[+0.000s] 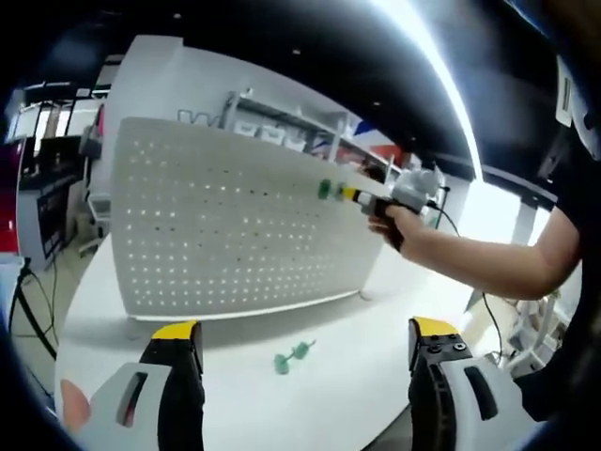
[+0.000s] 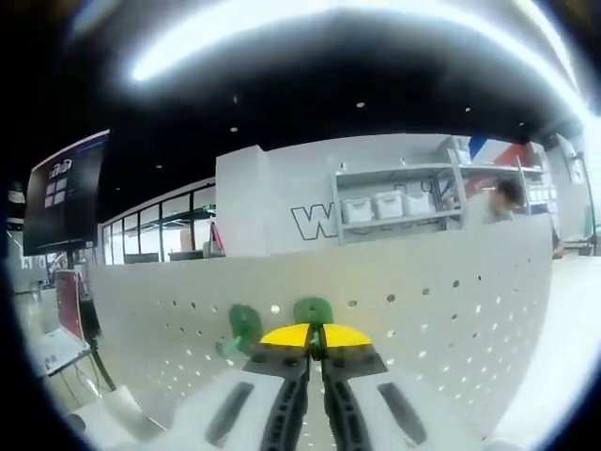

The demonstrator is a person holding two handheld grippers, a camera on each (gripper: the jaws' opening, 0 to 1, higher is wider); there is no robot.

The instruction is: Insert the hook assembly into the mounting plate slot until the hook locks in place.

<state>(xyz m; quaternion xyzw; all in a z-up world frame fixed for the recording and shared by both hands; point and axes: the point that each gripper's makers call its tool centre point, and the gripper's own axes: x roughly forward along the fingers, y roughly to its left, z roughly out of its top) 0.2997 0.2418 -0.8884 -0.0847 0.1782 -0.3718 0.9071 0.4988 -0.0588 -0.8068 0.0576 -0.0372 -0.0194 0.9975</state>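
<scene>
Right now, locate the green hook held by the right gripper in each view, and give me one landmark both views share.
Left gripper view: the green hook sits right of centre, at the tip of the right gripper, against the pegboard's upper right area.
Right gripper view: the green hook sits low at centre, just above the shut yellow-tipped jaws; a second green hook is on the board to its left.
Shared landmark: the white perforated pegboard.
</scene>
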